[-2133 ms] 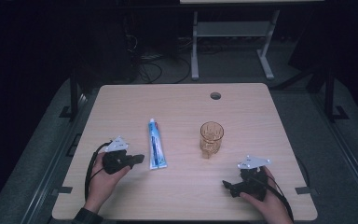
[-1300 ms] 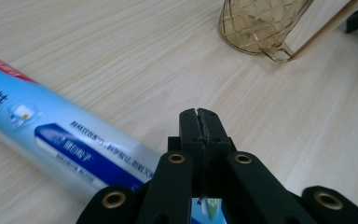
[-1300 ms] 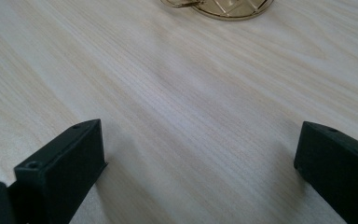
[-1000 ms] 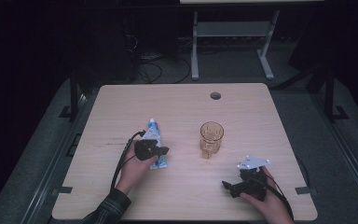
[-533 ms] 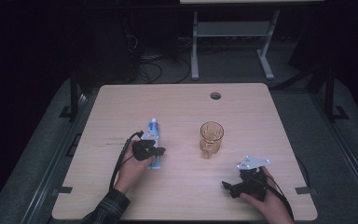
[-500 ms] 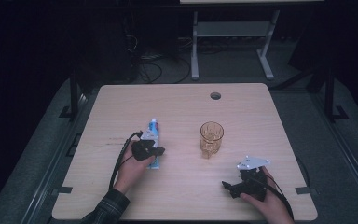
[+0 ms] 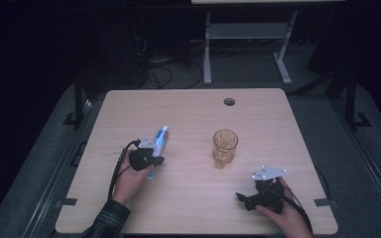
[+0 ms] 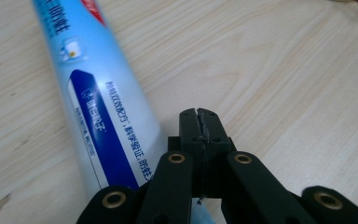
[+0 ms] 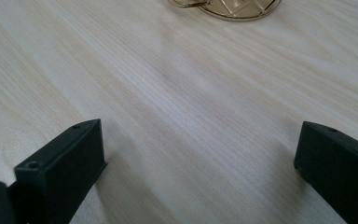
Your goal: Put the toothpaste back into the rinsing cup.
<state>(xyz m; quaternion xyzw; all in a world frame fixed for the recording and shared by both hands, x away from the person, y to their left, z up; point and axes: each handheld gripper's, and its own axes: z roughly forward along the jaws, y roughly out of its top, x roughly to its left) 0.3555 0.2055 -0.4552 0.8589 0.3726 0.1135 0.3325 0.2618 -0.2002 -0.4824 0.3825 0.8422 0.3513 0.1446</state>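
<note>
Gripping the flat back end of the long blue and white toothpaste tube (image 7: 158, 145), the left hand-held gripper (image 7: 149, 159) sits at the left side of the pale wooden counter (image 7: 188, 109); its jaws are pressed tight together, and in the left gripper view a bit of the tube's end (image 8: 200, 212) peeps out under them; the tube (image 8: 98, 102) runs up and away from the jaws, with its blue label facing up; in the high view the tube slants, its small white cap end pointing to the far side of the counter, and its back end is in the gripper; I cannot tell if the tube is lifted or lies flat on the wood; the person's left hand (image 7: 126, 178) holds this gripper, and a checked sleeve (image 7: 104, 223) shows at the bottom edge; a black cable loops beside the hand.

The right hand-held gripper (image 7: 245, 199) rests low at the near right of the counter, in the person's right hand (image 7: 287, 218); its jaws stand wide apart and hold nothing, with bare wood between them; a grey three-cornered plate sits on top of it.

The see-through amber glass cup (image 7: 224, 148) with a cut pattern stands upright near the middle of the counter, between the two grippers and well apart from both; in the right gripper view its round base (image 9: 233, 8) shows at the top edge; a small round hole (image 7: 229, 101) is in the counter near the far edge.
</note>
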